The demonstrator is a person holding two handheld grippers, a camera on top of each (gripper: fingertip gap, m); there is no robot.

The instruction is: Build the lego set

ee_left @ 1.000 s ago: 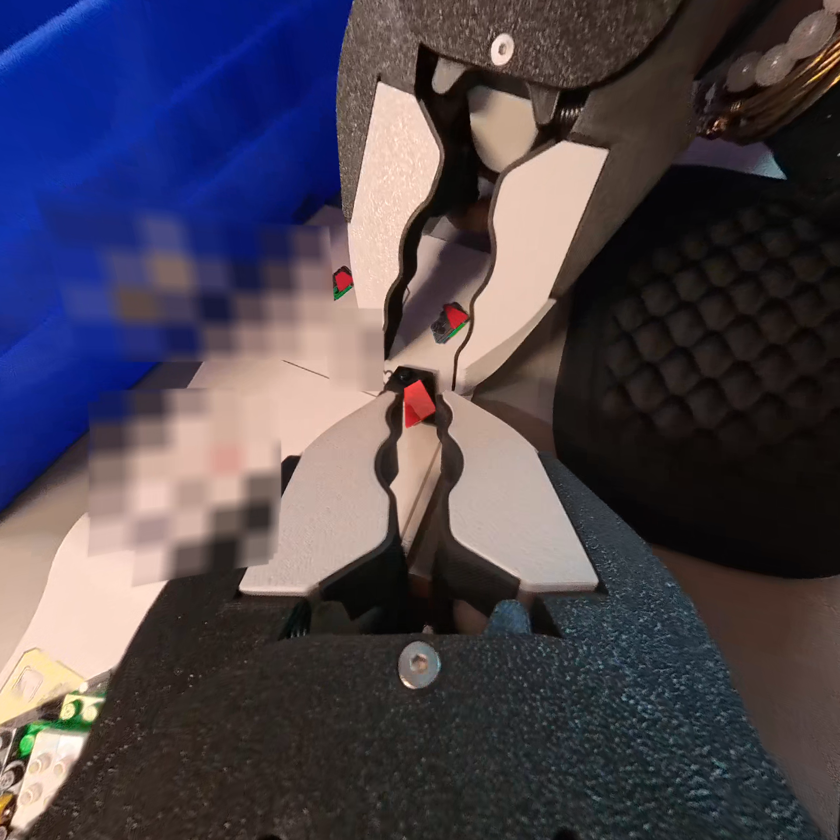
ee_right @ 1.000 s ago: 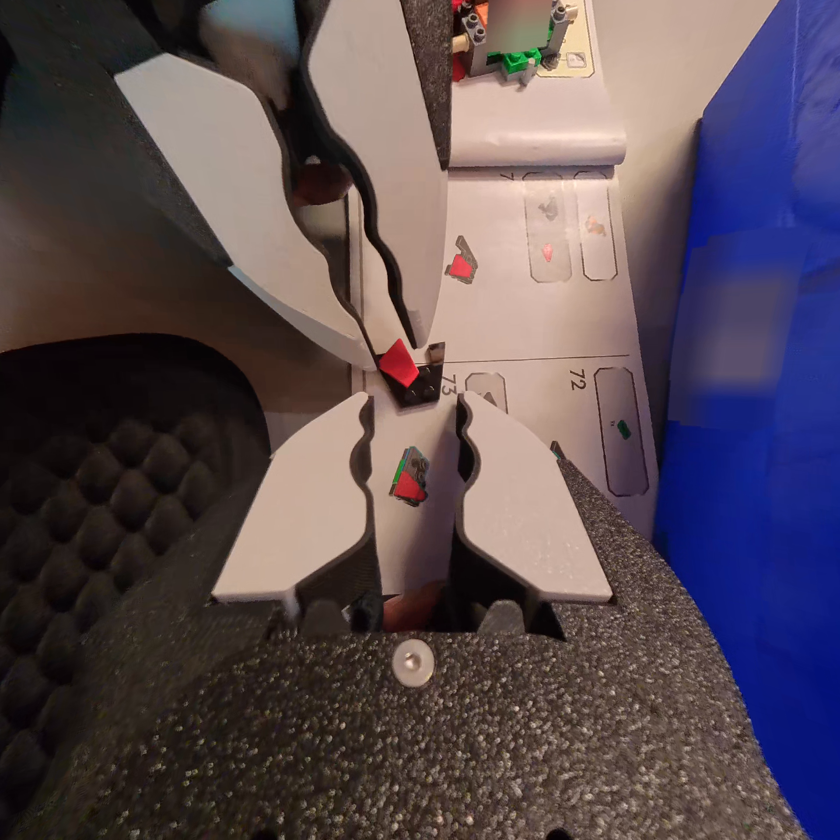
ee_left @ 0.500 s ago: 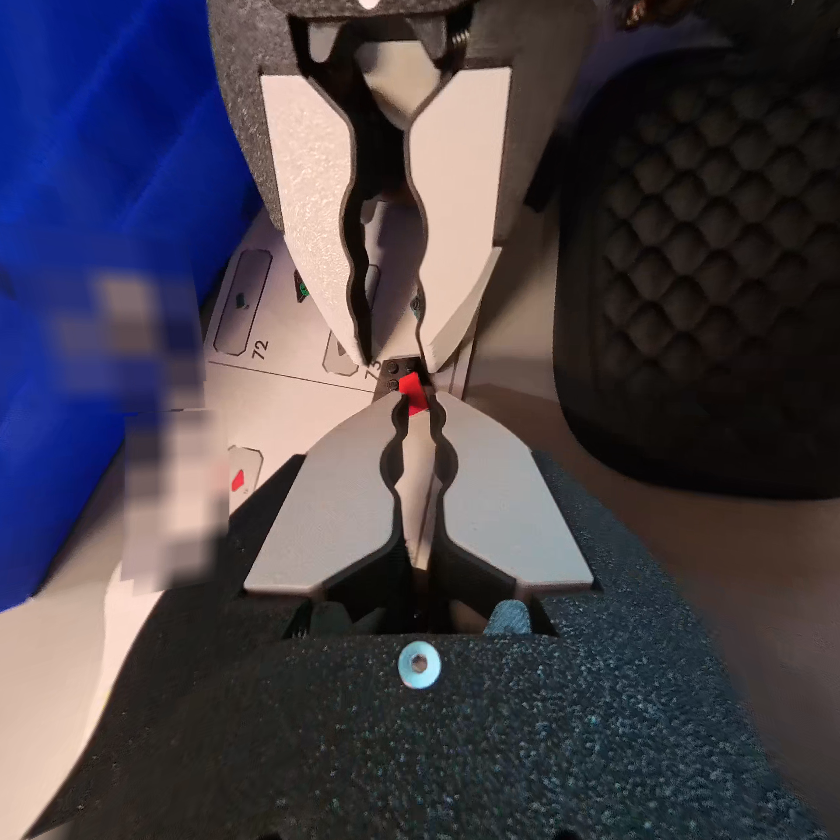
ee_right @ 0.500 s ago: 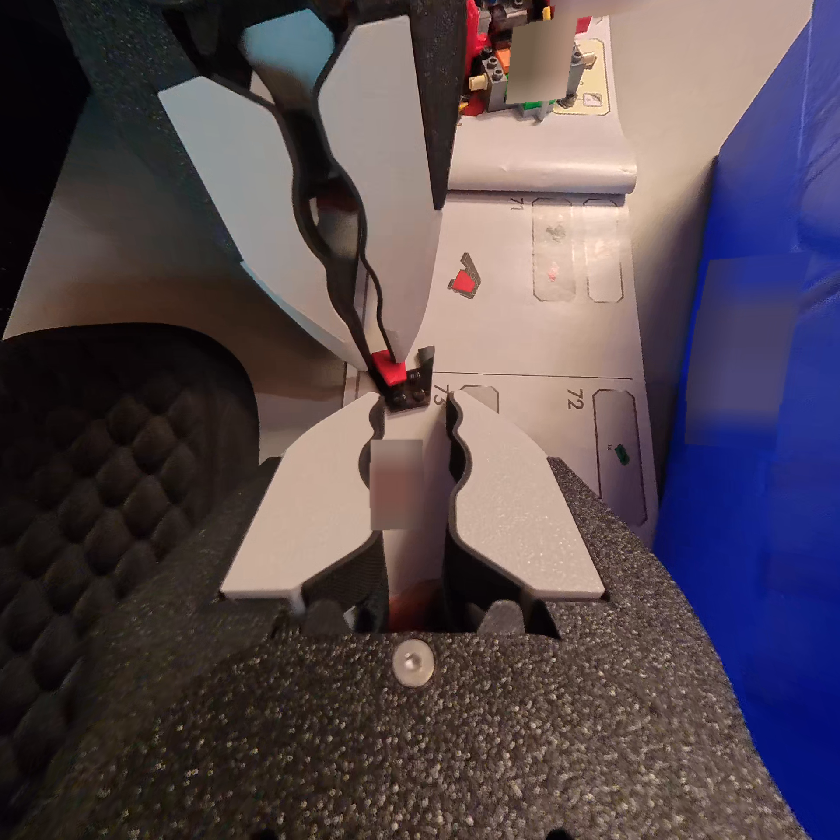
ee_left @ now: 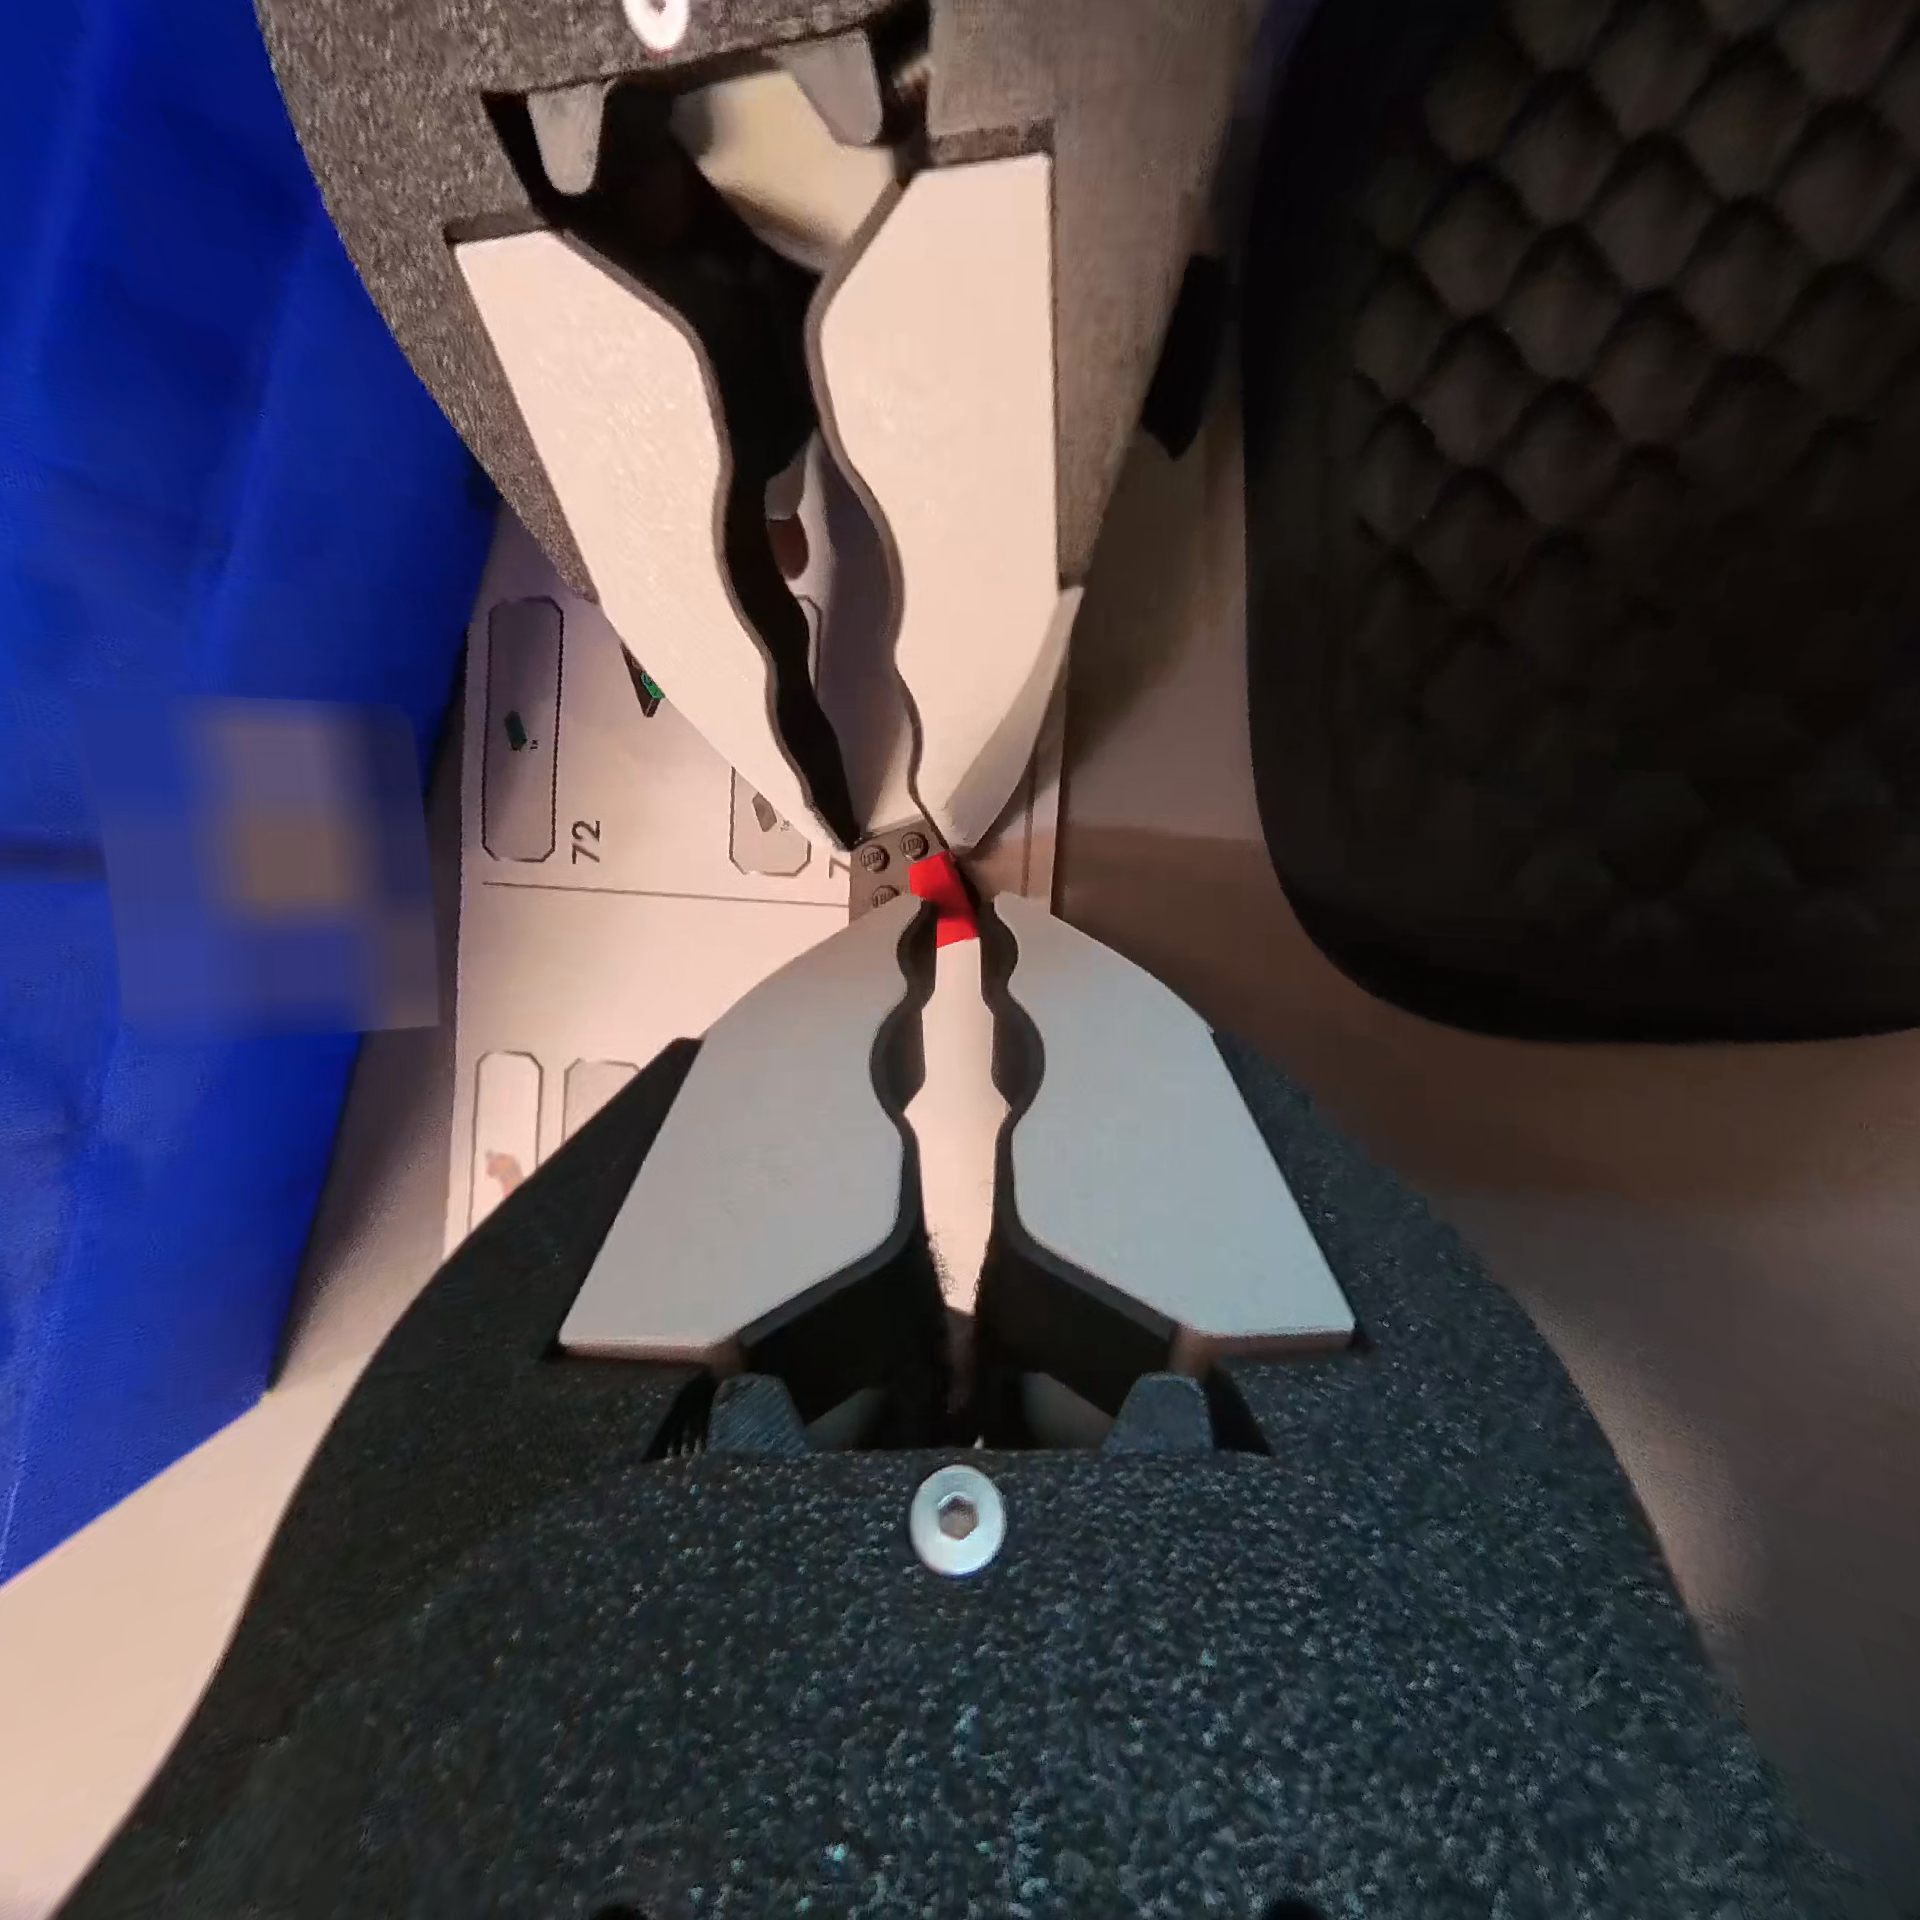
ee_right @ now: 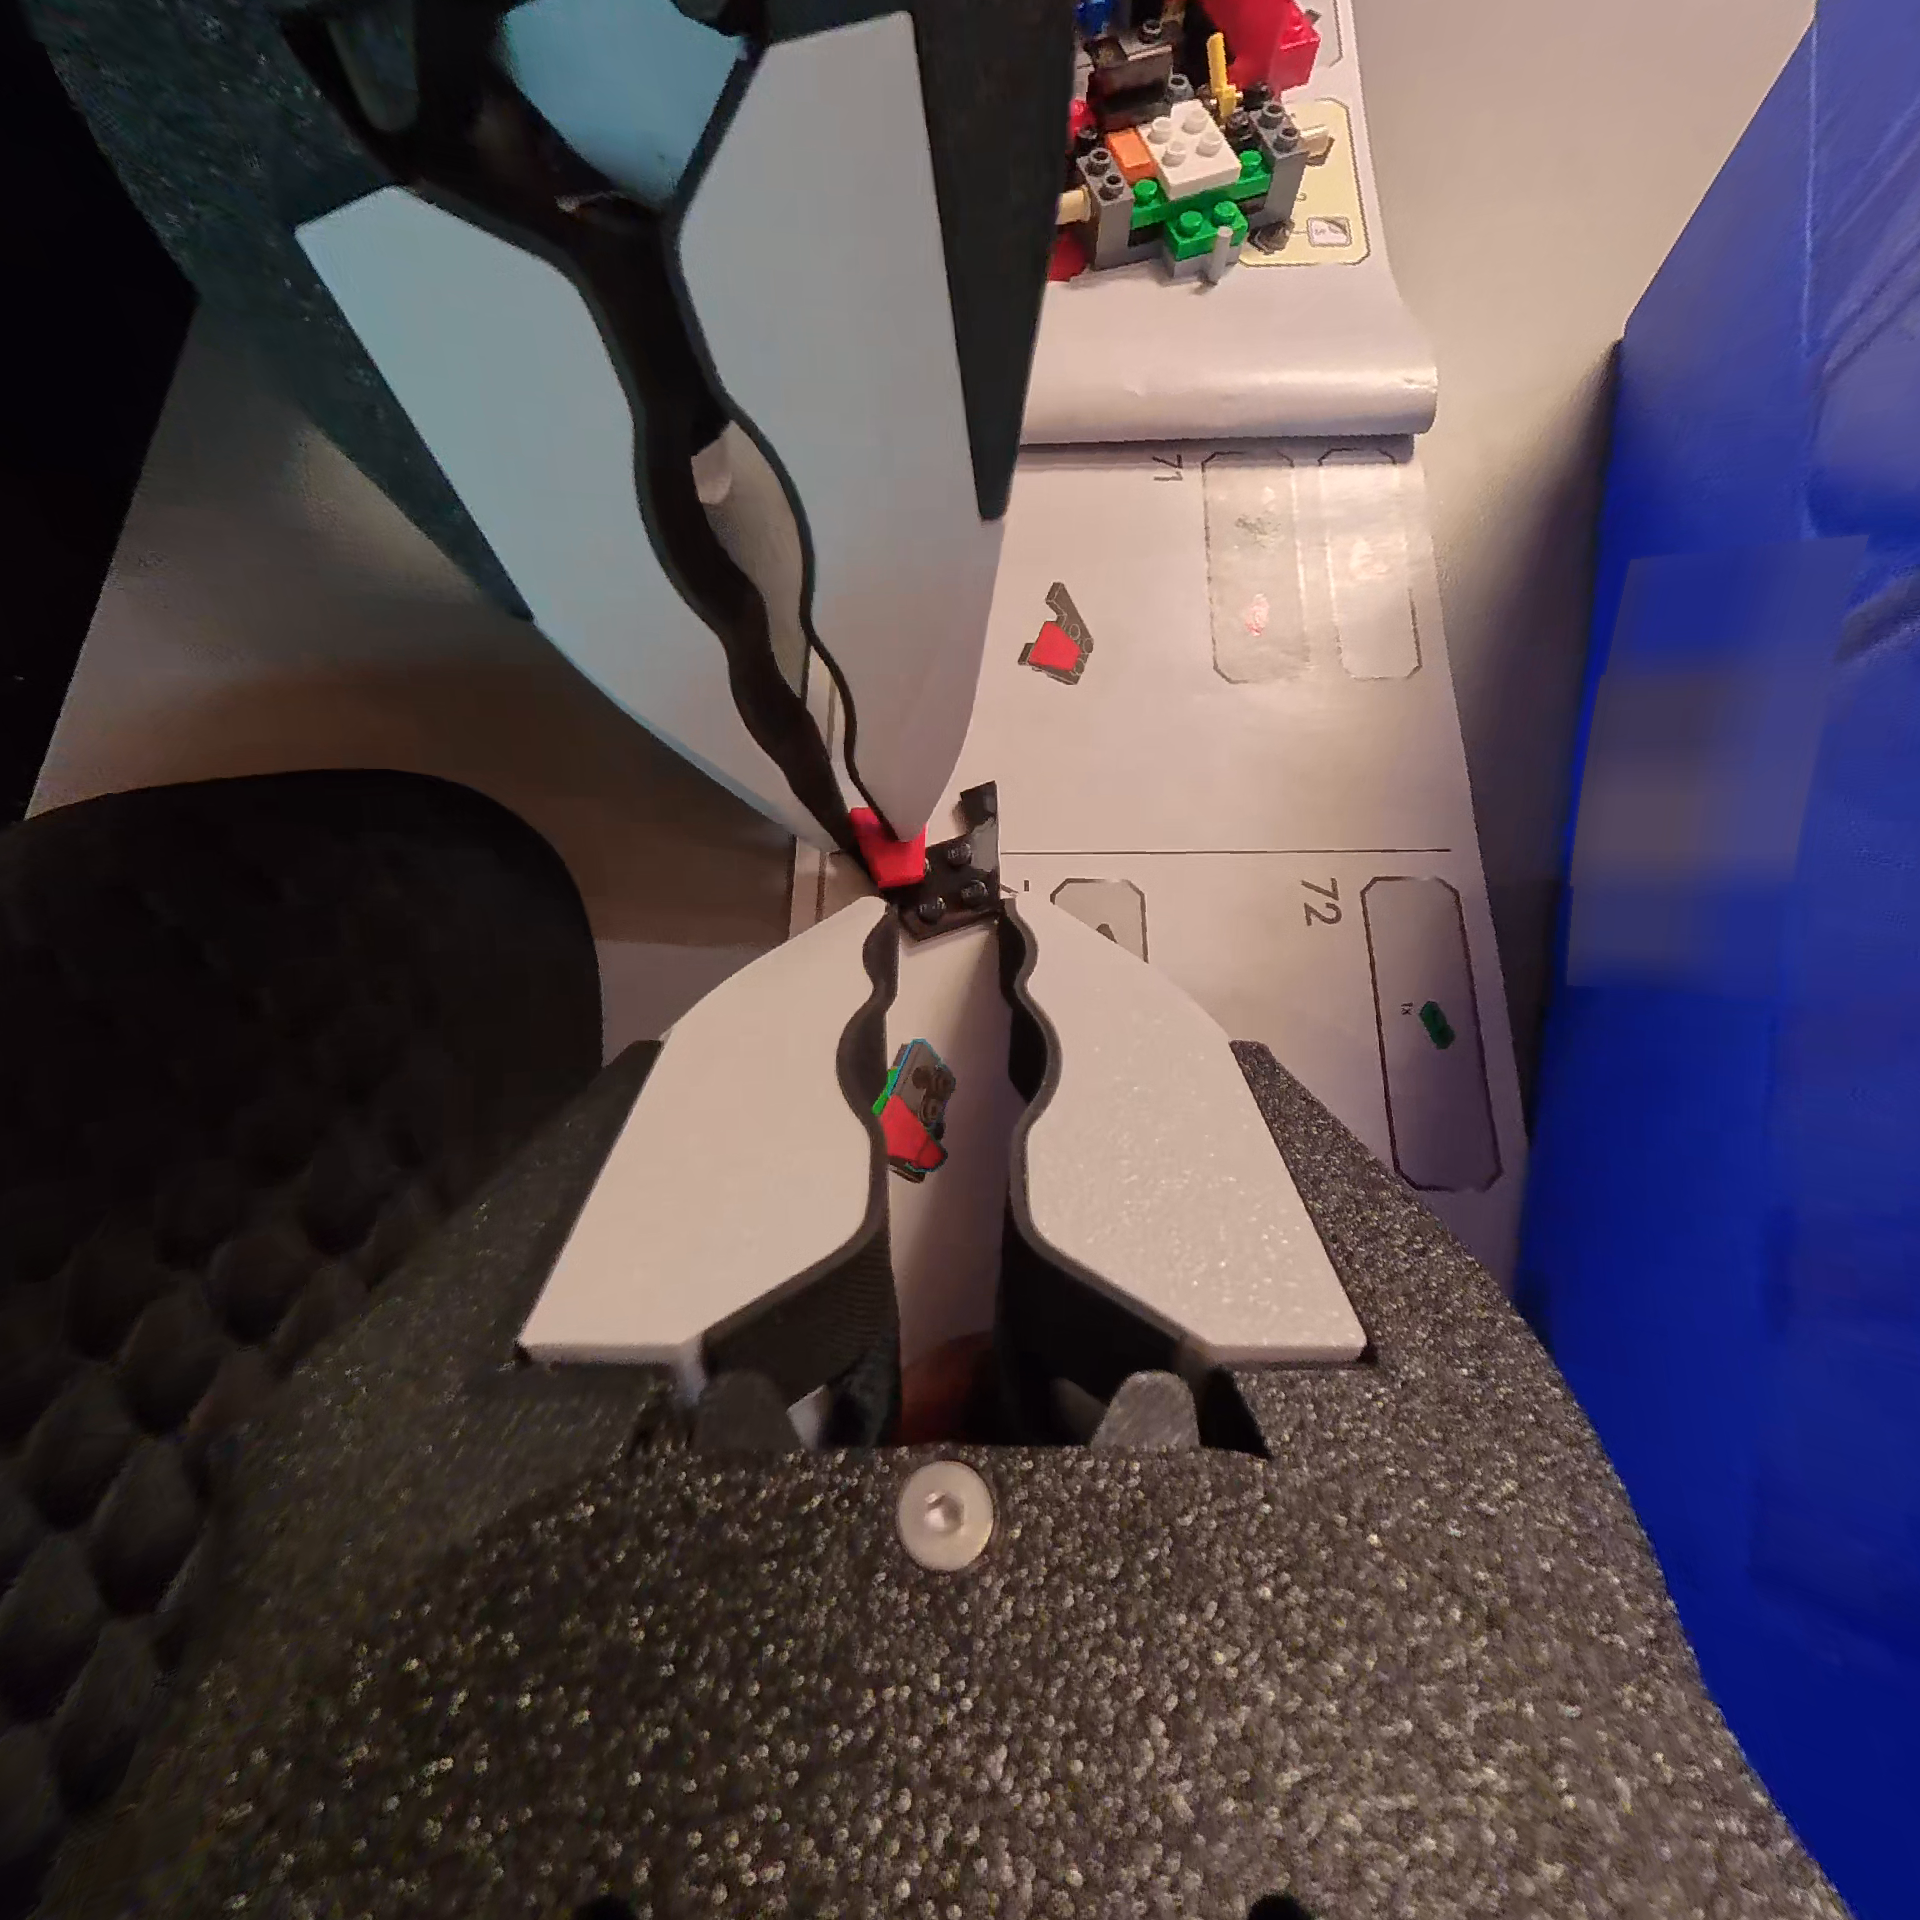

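Filling the outer side of both views, one blue cloth point(ee_left: 208, 416) borders a pale table point(ee_right: 1507, 208), with one black dimpled cushion point(ee_left: 1610, 520) opposite and one open instruction booklet point(ee_right: 1247, 779) under two grippers that meet tip to tip. At the booklet's far end stands one partly built lego model point(ee_right: 1174, 177), cut off by the frame edge. The left gripper point(ee_left: 951, 920) is nearly closed on one small red piece point(ee_left: 940, 894), and the right gripper point(ee_right: 945, 920) pinches one black studded plate point(ee_right: 961, 883); red seems to sit on black, though fingertips hide the join.
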